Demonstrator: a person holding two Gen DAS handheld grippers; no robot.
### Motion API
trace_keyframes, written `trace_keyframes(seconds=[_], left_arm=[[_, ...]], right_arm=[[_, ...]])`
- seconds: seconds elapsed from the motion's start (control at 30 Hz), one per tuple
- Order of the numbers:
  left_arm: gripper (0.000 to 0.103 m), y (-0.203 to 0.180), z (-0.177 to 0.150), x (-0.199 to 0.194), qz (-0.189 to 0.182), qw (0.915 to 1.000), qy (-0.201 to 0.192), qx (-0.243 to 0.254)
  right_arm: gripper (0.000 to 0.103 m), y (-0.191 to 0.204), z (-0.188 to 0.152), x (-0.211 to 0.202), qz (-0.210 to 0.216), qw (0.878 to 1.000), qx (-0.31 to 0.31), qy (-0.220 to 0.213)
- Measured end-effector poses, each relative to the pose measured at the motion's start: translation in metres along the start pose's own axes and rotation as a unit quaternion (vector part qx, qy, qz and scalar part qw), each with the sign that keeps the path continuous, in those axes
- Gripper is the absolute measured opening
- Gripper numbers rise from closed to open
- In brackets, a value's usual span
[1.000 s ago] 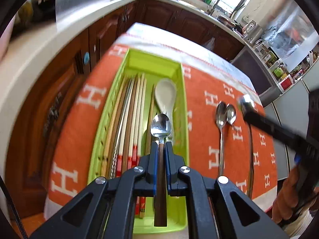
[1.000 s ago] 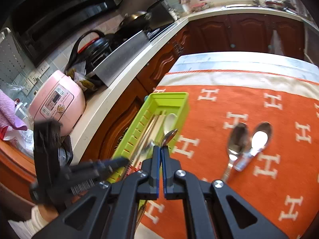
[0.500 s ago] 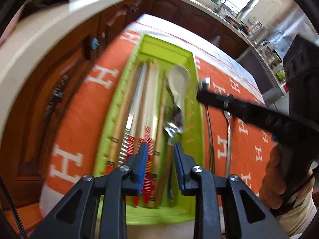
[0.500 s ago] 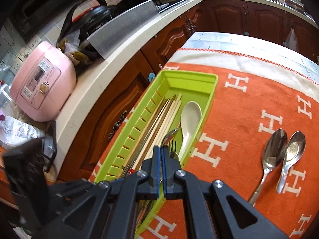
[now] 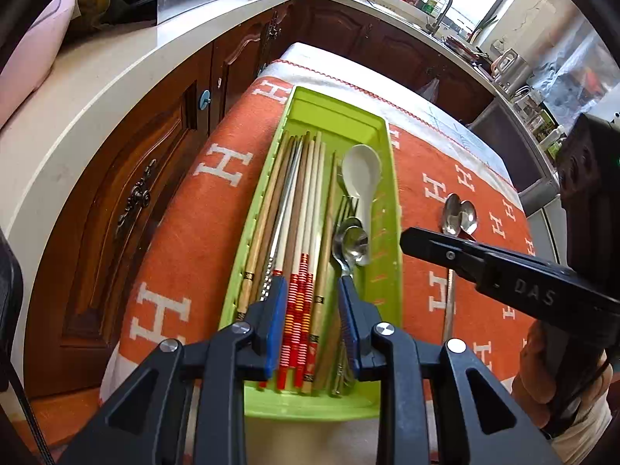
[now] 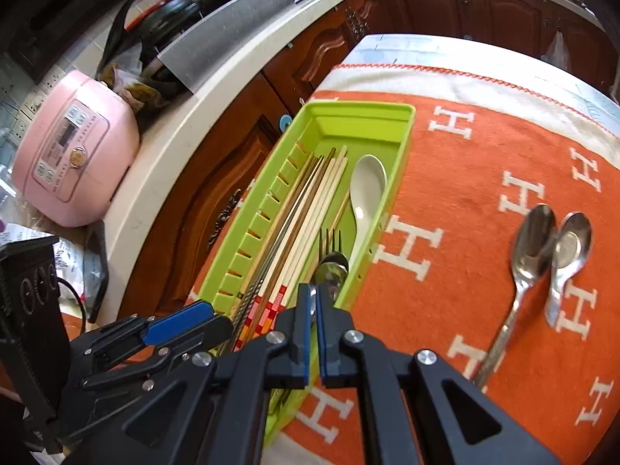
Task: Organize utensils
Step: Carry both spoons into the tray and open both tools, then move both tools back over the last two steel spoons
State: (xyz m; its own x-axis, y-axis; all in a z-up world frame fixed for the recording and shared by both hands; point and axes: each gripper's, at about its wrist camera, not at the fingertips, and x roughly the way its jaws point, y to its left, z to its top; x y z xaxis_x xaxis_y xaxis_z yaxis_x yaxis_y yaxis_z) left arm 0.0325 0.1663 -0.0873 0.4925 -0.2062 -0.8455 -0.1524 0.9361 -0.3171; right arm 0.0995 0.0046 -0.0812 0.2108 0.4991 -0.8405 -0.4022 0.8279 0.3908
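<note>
A green tray [image 5: 387, 209] [image 6: 360, 108] lies on the orange cloth and holds several chopsticks [image 5: 306, 201], a white ceramic spoon [image 5: 362, 170], a fork [image 6: 329, 238] and a metal spoon [image 5: 350, 242]. Over the tray's near end my left gripper [image 5: 312, 302] [image 6: 201, 321] stands open, its pads either side of the chopstick ends and gripping nothing. My right gripper [image 6: 314, 298] [image 5: 407, 238] is shut and empty, just above the tray's right rim. Two metal spoons [image 5: 459, 215] [image 6: 536, 232] lie side by side on the cloth to the right.
The orange cloth with white H letters [image 6: 465, 178] covers the table. A counter with a pink rice cooker [image 6: 73, 147] and dark wooden cabinets [image 5: 128, 193] runs along the left. A person's hand [image 5: 542, 368] holds the right gripper.
My left gripper opened and let go of the wooden-handled spoon, which now lies in the tray. The right gripper came down and leftward to the tray's right rim, still shut.
</note>
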Motion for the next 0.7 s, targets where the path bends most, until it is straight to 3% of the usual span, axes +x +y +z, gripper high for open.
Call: trace_keyframes(seconds=[0.2, 0.53, 0.7], left_arm=[[0.037, -0.020, -0.007, -0.017, 0.000, 0.9997, -0.013, 0.021], [0.039, -0.071, -0.016, -0.025, -0.003, 0.9977, -0.007, 0.067], [0.057, -0.106, -0.023, -0.030, 0.005, 0.9939, -0.020, 0.109]], right_arm=[[0.003, -0.006, -0.022, -0.031, -0.006, 1.000, 0.011, -0.022], [0.003, -0.032, -0.058, -0.083, -0.041, 0.997, 0.042, -0.053], [0.003, -0.049, -0.071, -0.108, -0.063, 0.994, 0.057, -0.075]])
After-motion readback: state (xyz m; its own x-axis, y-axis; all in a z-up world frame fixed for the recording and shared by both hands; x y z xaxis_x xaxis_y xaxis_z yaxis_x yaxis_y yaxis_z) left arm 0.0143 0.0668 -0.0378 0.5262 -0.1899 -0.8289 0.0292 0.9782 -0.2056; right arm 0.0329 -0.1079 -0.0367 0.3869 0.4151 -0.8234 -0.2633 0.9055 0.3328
